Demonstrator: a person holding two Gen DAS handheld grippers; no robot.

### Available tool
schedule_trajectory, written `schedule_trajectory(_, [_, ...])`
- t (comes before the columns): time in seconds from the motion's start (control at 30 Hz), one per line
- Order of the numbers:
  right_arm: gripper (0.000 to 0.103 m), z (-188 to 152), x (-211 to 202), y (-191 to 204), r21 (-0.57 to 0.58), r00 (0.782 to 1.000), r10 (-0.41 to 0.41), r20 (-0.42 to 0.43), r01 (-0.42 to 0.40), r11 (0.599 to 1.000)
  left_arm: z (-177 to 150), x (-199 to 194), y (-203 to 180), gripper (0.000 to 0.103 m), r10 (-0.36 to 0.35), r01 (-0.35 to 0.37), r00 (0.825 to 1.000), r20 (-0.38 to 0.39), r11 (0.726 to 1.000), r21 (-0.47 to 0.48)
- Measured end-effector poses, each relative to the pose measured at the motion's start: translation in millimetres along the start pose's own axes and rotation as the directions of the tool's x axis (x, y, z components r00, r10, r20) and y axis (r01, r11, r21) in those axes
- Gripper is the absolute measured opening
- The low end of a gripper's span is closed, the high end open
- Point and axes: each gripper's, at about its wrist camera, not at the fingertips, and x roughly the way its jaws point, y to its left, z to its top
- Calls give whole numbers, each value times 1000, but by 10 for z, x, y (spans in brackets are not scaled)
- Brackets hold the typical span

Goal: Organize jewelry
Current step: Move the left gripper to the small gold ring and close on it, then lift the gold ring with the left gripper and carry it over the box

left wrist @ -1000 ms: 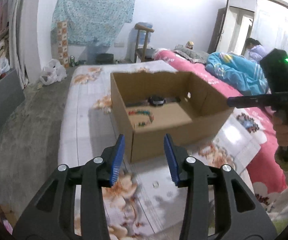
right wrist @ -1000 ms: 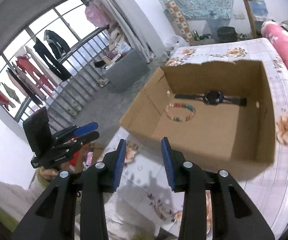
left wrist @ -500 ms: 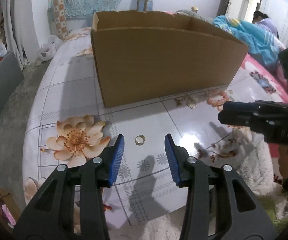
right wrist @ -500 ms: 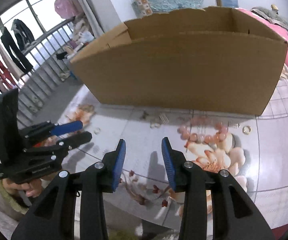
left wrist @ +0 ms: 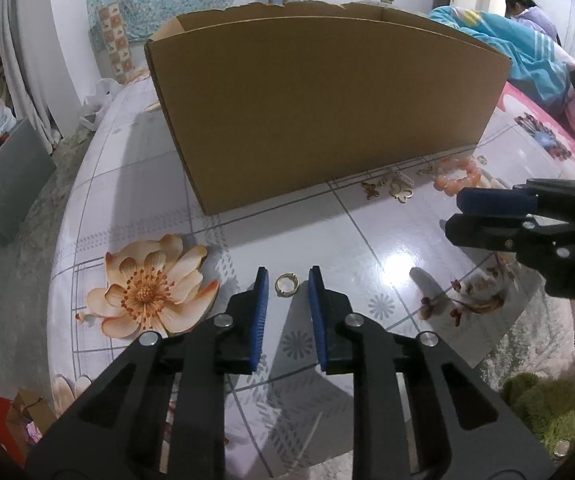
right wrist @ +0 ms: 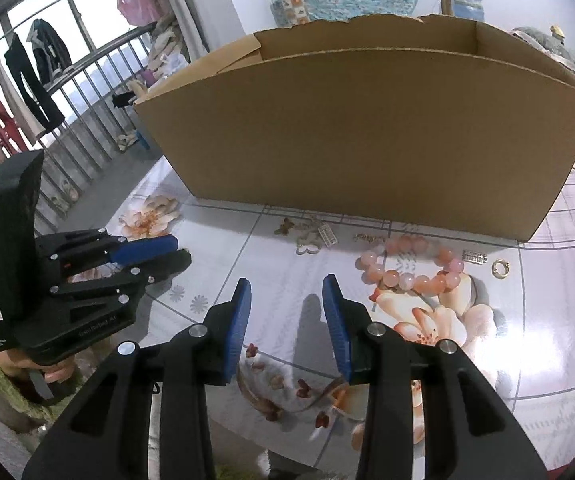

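Observation:
A small gold ring [left wrist: 286, 283] lies on the floral tablecloth between the tips of my open left gripper [left wrist: 286, 285], which is low over the table. A brown cardboard box [left wrist: 319, 100] stands behind it and also fills the right wrist view [right wrist: 367, 120]. My right gripper [right wrist: 286, 294] is open and empty, hovering above the table. A pink bead bracelet [right wrist: 411, 268], a second gold ring [right wrist: 500, 269], butterfly charms [right wrist: 307, 246] and small silver pieces [right wrist: 474, 257] lie along the box front. The bracelet [left wrist: 457, 176] also shows in the left wrist view.
The table [left wrist: 367, 248] has a glossy flowered cover; its front edge is near both grippers. A bed with pink and blue bedding [left wrist: 527, 52] is to the right. A railing with hanging clothes [right wrist: 27, 80] is to the left.
Both grippers dropped from above the box to low over the table in front of it. My left gripper moved forward so the gold ring now sits between its tips, and its jaws narrowed.

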Motion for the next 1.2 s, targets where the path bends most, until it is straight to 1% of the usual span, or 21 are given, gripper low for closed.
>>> schedule_trajectory(0.03, [37, -1, 9, 2, 2, 1000, 2, -1, -2, 1000, 3, 1, -6, 13, -1, 1, 1000, 0, 1000, 6])
schedule_trajectory(0.1, [37, 2, 36, 13, 7, 1000, 6, -3, -6, 1000, 2, -2, -21, 10, -1, 1, 1000, 1, 1000, 18])
schedule_trajectory(0.43, [37, 4, 36, -35, 12, 1000, 5, 3, -5, 1000, 2, -9, -67, 10, 4, -4, 1000, 4, 1000, 31])
schedule_trajectory(0.8, [37, 11, 2, -82, 3, 1000, -16, 15, 16, 1000, 20, -73, -103, 10, -40, 39, 998, 40, 999, 32])
schedule_trajectory(1.0, [37, 100, 37, -57, -27, 999, -38, 31, 39, 999, 21, -77, -125, 10, -51, 49, 997, 52, 998, 35])
schedule_trajectory(1.1, [37, 138, 25, -51, -38, 999, -25, 29, 26, 999, 28, -79, -129, 10, -58, 56, 997, 60, 998, 32])
schedule_trajectory(1.2, [37, 84, -7, -32, -67, 1000, -18, 6, 18, 998, 33, -81, -122, 10, -73, 72, 995, 73, 997, 24])
